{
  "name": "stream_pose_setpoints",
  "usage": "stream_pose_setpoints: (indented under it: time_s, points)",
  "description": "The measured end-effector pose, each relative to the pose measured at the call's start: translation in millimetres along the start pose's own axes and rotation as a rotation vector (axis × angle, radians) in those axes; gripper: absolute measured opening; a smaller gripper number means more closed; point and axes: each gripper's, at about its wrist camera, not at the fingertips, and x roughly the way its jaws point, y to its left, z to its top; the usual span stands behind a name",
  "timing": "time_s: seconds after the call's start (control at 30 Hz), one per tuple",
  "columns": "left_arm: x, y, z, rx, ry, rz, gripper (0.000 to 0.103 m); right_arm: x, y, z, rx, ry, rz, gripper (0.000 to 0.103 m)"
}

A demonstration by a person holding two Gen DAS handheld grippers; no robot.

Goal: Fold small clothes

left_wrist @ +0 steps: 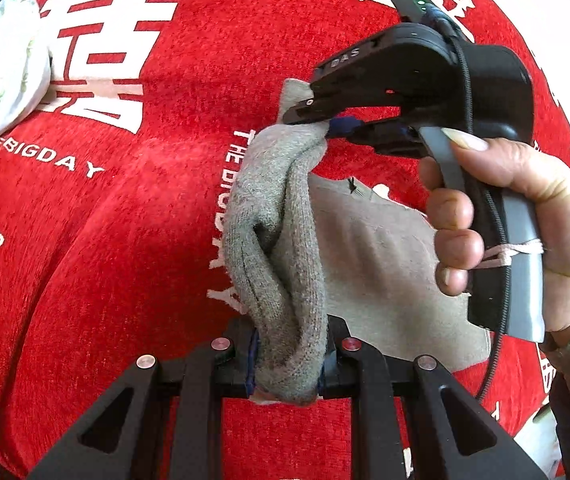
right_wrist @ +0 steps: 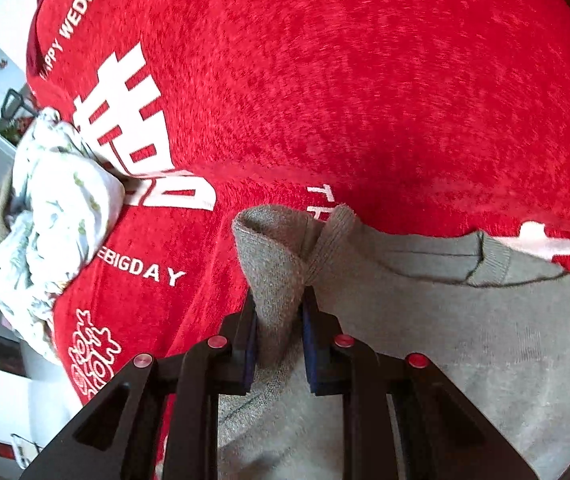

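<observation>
At far left, a crumpled white floral cloth (left_wrist: 3,68) lies on the red printed cover (left_wrist: 133,240). In the centre, the left gripper (left_wrist: 287,364) has its fingers clamped on a bunched fold of the grey knit garment (left_wrist: 281,240), lifted above the cover. To the right, the right gripper (left_wrist: 325,120), held by a hand (left_wrist: 525,220), pinches the same fold's far end. Best keep both ends level and taut, then lay the fold squarely over the garment's flat part.

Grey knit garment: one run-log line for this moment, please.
grey knit garment part-lifted off red cloth | left gripper shut on it | right gripper shut on it | floral garment aside
</observation>
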Motion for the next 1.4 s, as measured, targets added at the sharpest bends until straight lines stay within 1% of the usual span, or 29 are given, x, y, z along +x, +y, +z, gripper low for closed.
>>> stream_pose_setpoints:
  time_s: [0.1, 0.13, 0.47, 0.73, 0.93, 1.03, 1.1, 1.23, 1.4]
  points:
    - [-2, -8, 1, 0.016, 0.002, 0.012, 0.021, -9, -6, -1, 0.001, -0.011, 0.015, 0.021]
    - [-2, -11, 1, 0.023, 0.002, 0.016, 0.019, -11, -7, -2, 0.0, -0.015, 0.018, 0.021]
    - [-16, -34, 4, 0.083, -0.01, 0.046, 0.019, -39, -17, 0, 0.01, -0.05, 0.072, 0.021]
    - [-28, -52, 9, 0.125, -0.028, 0.039, 0.019, -59, -16, 7, 0.002, -0.069, 0.096, 0.021]
    - [-29, -68, 11, 0.154, -0.025, 0.038, 0.019, -65, -21, 11, -0.003, -0.059, 0.118, 0.021]
    - [-27, -79, 10, 0.173, -0.018, 0.043, 0.019, -66, -31, 13, 0.016, -0.047, 0.153, 0.021]
    - [-25, -88, 9, 0.187, -0.013, 0.057, 0.019, -66, -39, 14, 0.036, -0.04, 0.181, 0.021]
    - [-14, -110, 4, 0.223, 0.004, 0.109, 0.019, -64, -61, 14, 0.087, -0.027, 0.239, 0.021]
    - [2, -135, -6, 0.266, 0.018, 0.155, 0.019, -63, -87, 11, 0.125, -0.023, 0.269, 0.021]
